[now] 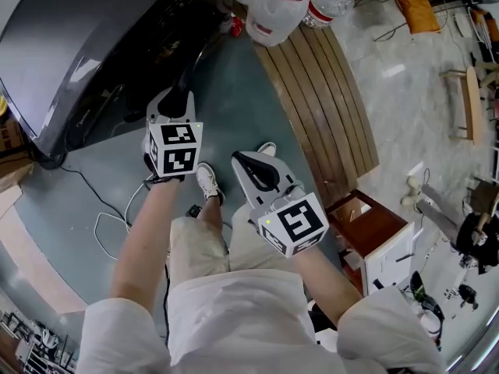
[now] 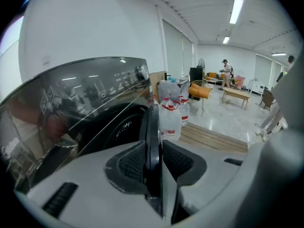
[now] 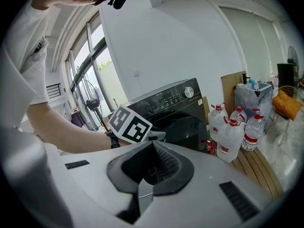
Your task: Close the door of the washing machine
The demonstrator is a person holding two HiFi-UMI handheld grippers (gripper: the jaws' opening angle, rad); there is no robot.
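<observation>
The dark washing machine (image 1: 93, 45) stands at the upper left of the head view, its front facing the floor area before me. Its door (image 2: 152, 127) hangs open and shows edge-on in the left gripper view. My left gripper (image 2: 153, 160) is shut on that door's thin dark edge, one pad on each side; from above the left gripper (image 1: 183, 100) reaches up to the machine's front. My right gripper (image 1: 251, 162) hangs lower and to the right, shut and empty, well back from the washing machine (image 3: 175, 103). In the right gripper view the pads (image 3: 164, 165) meet.
Several large water bottles (image 1: 273, 10) stand to the right of the machine on a slatted wooden platform (image 1: 327, 92). A white cable (image 1: 117, 216) loops on the floor by my shoe (image 1: 207, 181). A wooden box (image 1: 366, 224) sits lower right.
</observation>
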